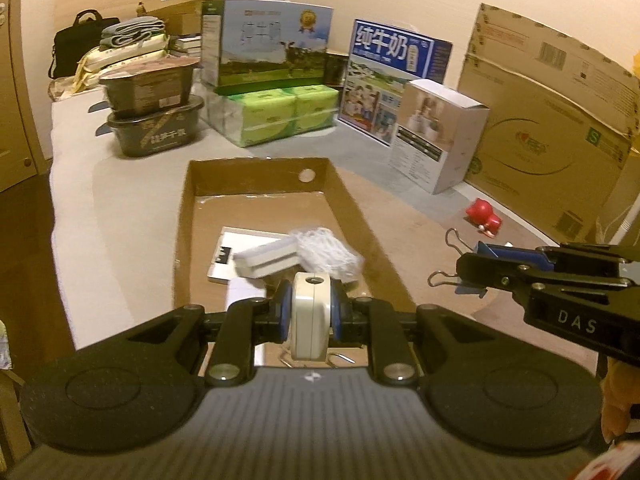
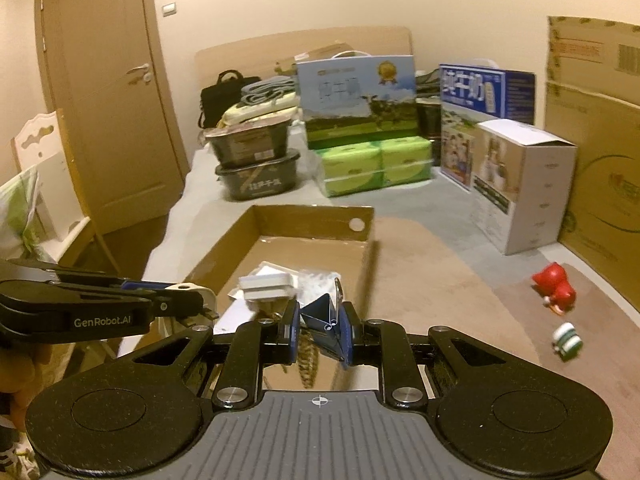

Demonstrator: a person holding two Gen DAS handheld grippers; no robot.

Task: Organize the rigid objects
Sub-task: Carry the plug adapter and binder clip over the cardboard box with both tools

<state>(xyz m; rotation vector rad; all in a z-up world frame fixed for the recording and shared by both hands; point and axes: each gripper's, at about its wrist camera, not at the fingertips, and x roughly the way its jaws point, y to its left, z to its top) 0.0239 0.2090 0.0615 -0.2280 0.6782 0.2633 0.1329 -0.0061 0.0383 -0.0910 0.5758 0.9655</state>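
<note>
Right now your left tongs (image 1: 311, 317) are clamped on a cream, rounded plastic block (image 1: 311, 316), pinched across its narrow width between the blue pads (image 1: 283, 312). It looks like a small adapter or plug housing with a seam down the middle and a little hole on top. Judge it light, stiff and smooth: the shell could slide if you ease off, so keep the pads on its flat sides, not on the curved corners.

Your right tongs (image 2: 322, 330) are closed on a dark blue binder clip (image 2: 322, 322), held by its folded steel body, with the wire handles (image 1: 450, 256) sticking out ahead of the fingertips. It should be light and rigid, but springy; grip the flat faces of the body, since the loops would swivel and let it drop.

Directly ahead of and below both tongs sits the open cardboard box (image 1: 256, 172), resting on the bed. It already holds a white charger-like block (image 1: 266, 258), a crinkled clear bag (image 1: 326, 250) and a flat white card (image 1: 236, 246) under them. Those are loose and the bag is soft, so anything you release on it may tip or roll.

Well off to the right of the right tongs, outside the box, lie a red figurine (image 2: 554, 286) and a small green-and-white toy (image 2: 566, 342), both probably hard plastic and easy to pinch across the body.
</note>
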